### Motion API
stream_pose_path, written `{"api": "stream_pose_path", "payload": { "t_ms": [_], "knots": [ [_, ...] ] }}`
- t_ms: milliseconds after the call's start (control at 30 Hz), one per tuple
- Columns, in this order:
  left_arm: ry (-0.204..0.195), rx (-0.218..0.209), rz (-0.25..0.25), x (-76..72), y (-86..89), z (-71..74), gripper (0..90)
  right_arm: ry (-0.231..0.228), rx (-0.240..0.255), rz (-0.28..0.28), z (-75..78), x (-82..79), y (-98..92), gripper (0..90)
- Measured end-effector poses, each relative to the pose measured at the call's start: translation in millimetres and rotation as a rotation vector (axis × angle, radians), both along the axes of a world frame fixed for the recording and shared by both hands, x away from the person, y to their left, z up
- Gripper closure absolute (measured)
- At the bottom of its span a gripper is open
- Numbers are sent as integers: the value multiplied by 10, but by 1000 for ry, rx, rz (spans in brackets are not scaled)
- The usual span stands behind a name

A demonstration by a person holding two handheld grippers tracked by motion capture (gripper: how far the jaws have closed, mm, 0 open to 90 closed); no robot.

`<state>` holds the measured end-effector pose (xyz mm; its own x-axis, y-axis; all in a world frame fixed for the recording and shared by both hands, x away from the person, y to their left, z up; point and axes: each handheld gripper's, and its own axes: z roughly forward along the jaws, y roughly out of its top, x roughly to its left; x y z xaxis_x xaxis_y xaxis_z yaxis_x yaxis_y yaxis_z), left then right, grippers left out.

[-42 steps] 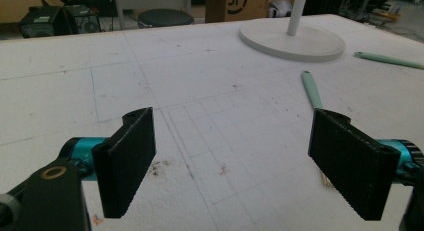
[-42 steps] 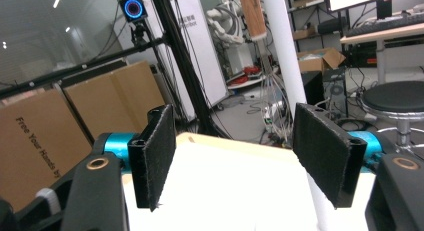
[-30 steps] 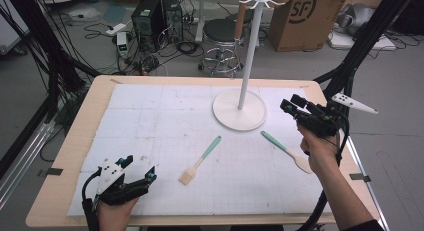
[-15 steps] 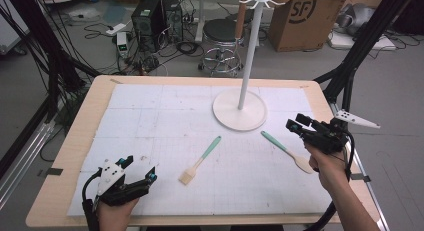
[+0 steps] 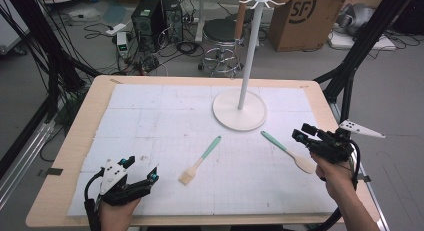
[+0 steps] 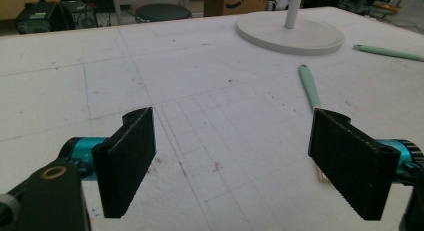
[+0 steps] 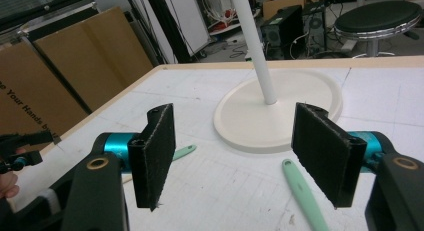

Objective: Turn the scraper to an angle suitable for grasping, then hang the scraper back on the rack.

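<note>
Two utensils lie on my tabletop [image 5: 75, 156]: one brush [image 5: 199, 161] near the middle, and one spatula [image 5: 287, 151] to its right, well apart from it. One white stand [image 5: 240, 110] rises behind them, its round base on the mat. My right gripper [image 5: 306, 133] hovers just beside the spatula, fingers [image 7: 320, 148] wide and empty; its own view shows the spatula handle running under them. My left gripper [image 5: 145, 172] sits at the near left, fingers [image 6: 125, 158] wide, empty. The high view alone shows the stand's hooked top and a stool [image 5: 222, 33] beyond.
</note>
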<state>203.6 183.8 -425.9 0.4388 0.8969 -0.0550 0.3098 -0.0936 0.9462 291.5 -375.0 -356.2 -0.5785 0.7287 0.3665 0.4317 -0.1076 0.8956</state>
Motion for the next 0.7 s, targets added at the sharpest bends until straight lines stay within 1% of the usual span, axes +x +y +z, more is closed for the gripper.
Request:
{"api": "stream_pose_path", "payload": {
  "t_ms": [133, 233, 267, 367, 433, 500, 533, 567, 600, 633, 667, 700],
  "knots": [
    [-4, 0, 2, -13, 5, 5, 197, 13, -5, 10, -12, -3, 7, 326],
    [-8, -2, 4, -32, 16, 10, 197, 45, -5, 16, -42, 16, 2, 290],
    [-9, -2, 6, -39, 22, 13, 197, 58, -4, 12, -54, 25, -1, 279],
    [-10, -2, 9, -53, 30, 17, 197, 71, 3, -4, -83, 34, -11, 263],
    [-10, -1, 10, -57, 34, 15, 197, 82, -1, -1, -99, 45, -17, 262],
    [-12, -2, 16, -61, 40, 14, 197, 83, -13, -7, -119, 62, -24, 261],
    [-13, -6, 18, -62, 41, 13, 197, 94, -12, -2, -127, 70, -25, 261],
    [-11, -2, 18, -62, 44, 12, 197, 94, -21, -3, -147, 94, -31, 262],
    [-10, -1, 18, -61, 45, 11, 197, 117, -25, -3, -170, 115, -35, 266],
    [-10, 1, 17, -62, 45, 10, 197, 138, -33, 1, -194, 138, -41, 289],
    [-10, 1, 19, -63, 40, 11, 197, 137, -52, -15, -217, 155, -51, 314],
    [-9, 1, 17, -65, 37, 11, 197, 141, -56, -23, -232, 157, -60, 318]
  ]
}}
